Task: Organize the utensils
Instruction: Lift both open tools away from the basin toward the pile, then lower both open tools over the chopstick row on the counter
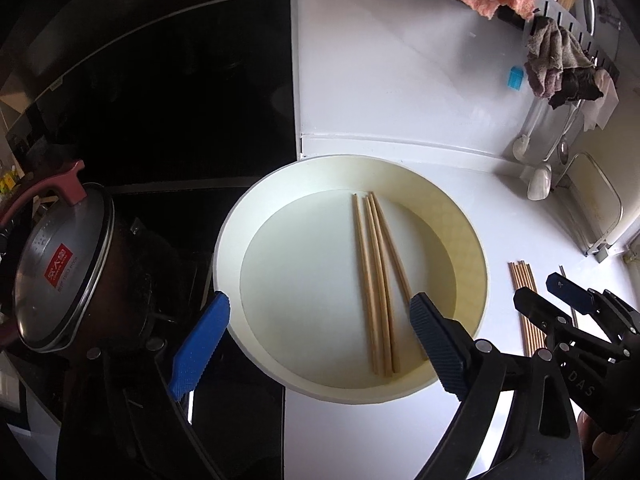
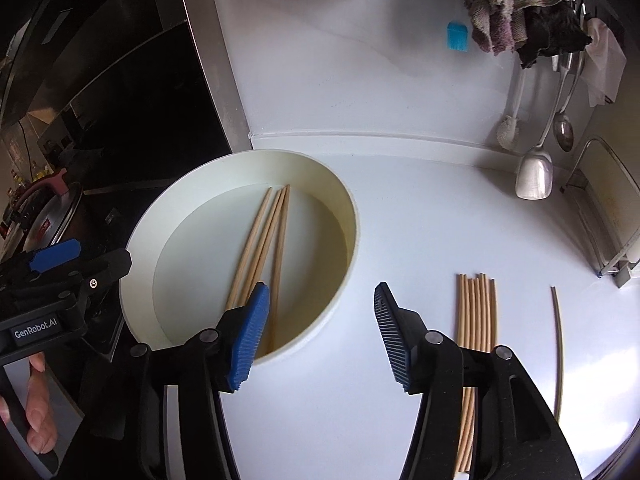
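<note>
A round cream bowl (image 1: 460, 220) sits on the white counter with three wooden chopsticks (image 1: 374, 276) lying in it. My left gripper (image 1: 320, 308) is open and empty, hovering over the bowl's near part. The bowl (image 2: 352, 216) and its chopsticks (image 2: 260, 240) also show in the right wrist view. My right gripper (image 2: 320, 304) is open and empty above the bowl's right rim. A bundle of several chopsticks (image 2: 476, 320) lies on the counter to its right, with a single chopstick (image 2: 558, 340) further right. The bundle also shows in the left wrist view (image 1: 524, 284).
A black stovetop (image 1: 160, 120) with a lidded pot (image 1: 64, 268) lies left of the bowl. Cloths (image 2: 500, 4), a ladle (image 2: 534, 176), a spoon (image 2: 563, 128) and a brush (image 2: 508, 128) hang on the back wall. A blue item (image 2: 456, 36) is stuck to the wall. A rack (image 2: 608, 208) stands at the right.
</note>
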`<state>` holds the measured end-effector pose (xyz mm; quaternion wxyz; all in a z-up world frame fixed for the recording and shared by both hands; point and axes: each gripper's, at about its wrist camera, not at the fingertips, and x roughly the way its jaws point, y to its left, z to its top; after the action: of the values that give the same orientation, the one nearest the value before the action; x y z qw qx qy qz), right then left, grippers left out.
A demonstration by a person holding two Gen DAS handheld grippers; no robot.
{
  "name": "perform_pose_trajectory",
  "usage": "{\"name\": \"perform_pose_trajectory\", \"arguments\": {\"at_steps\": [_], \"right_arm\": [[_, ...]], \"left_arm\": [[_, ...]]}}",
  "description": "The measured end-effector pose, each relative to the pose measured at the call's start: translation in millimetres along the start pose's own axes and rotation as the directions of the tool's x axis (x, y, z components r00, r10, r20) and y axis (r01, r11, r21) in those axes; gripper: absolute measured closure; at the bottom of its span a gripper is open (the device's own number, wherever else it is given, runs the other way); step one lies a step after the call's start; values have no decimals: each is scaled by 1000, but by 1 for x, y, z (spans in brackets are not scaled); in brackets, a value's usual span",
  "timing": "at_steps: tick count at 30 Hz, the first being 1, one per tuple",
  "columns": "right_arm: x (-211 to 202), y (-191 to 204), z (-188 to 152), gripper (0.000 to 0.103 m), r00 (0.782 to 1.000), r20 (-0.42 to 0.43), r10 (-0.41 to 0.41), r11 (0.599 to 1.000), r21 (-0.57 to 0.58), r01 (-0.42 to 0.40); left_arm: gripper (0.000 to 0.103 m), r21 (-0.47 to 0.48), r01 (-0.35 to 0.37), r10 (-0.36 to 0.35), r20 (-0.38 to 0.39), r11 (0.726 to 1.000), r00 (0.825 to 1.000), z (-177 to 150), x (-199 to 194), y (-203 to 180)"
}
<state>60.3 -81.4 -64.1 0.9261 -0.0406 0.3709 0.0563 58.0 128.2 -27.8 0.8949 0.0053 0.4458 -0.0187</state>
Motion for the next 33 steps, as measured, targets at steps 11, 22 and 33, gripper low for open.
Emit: {"name": "perform_pose_trajectory", "arguments": {"at_steps": [11, 22, 33], "right_arm": [[-44, -92, -34, 44, 997, -4, -78, 995, 69, 78], [-62, -228, -105, 43, 972, -66, -225, 950, 205, 233], [-10, -290, -143, 43, 973, -67, -222, 942, 242, 232]], "left_arm": [[12, 46, 80, -81, 26, 996, 996, -19, -18, -91], [7, 82, 137, -135, -29, 987, 990, -59, 9, -191], [7, 51, 70, -66, -75, 996, 995, -90, 69, -230]]}}
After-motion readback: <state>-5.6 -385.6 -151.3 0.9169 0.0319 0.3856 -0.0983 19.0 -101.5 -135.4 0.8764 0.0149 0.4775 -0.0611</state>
